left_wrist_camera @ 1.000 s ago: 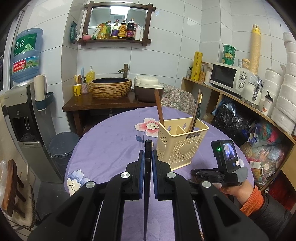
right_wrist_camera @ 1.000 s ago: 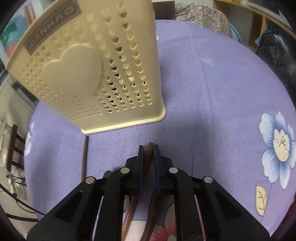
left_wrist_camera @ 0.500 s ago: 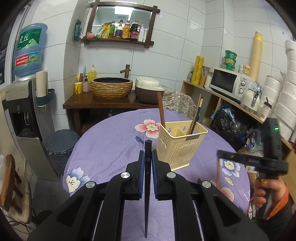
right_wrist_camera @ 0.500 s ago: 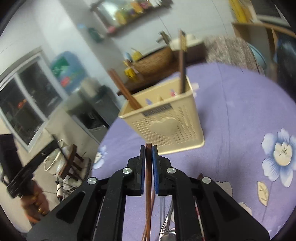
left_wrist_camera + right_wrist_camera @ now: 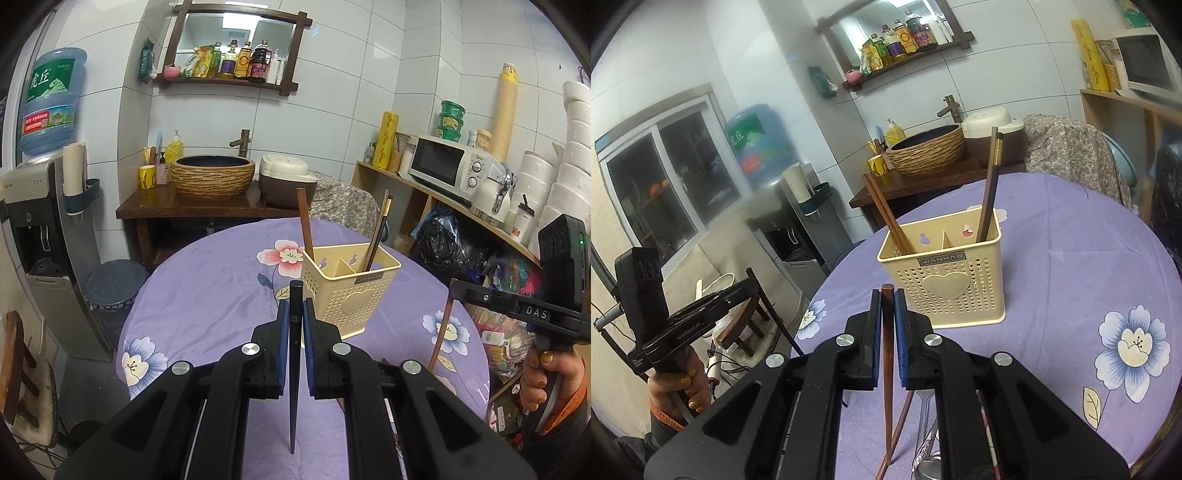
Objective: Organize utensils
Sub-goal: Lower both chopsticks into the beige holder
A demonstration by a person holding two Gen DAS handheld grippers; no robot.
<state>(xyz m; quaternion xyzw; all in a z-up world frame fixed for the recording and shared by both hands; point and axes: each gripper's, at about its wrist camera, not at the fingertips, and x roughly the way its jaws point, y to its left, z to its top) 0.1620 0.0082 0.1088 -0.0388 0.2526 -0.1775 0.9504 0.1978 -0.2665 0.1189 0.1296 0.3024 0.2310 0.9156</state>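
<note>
Left wrist view: the left gripper (image 5: 295, 325) is clamped on a black chopstick (image 5: 294, 369), held above a round table (image 5: 207, 288) with a purple flowered cloth. Just beyond its fingertips stands a cream holder (image 5: 349, 291), divided into compartments. One brown chopstick (image 5: 306, 225) leans in the holder's left side; a pair (image 5: 376, 236) leans at the right. At the far right the right gripper (image 5: 452, 286) appears from the side, lifted clear of the table, with a brown chopstick (image 5: 441, 332) hanging down from it.

Right wrist view: the right gripper (image 5: 885, 325) grasps that brown chopstick (image 5: 886, 354) between its blue pads (image 5: 899, 332), pointing up and level with the holder (image 5: 943, 273). A second ago it was low at the table, closing on chopsticks beside the holder's base; since then it has risen and pulled back, so the holder's open top now shows. Below the fingers a loose chopstick (image 5: 897, 432) and a metal spoon (image 5: 925, 443) lie on the cloth, still to be sorted. The left gripper (image 5: 738, 291) shows at the left edge, held off the table's side.

The left gripper has barely moved in that second. Both chopsticks are picked up; judging by the pose, dropping each into a compartment comes next, and aiming the thin tips into the narrow openings is likely the tricky part.
</note>
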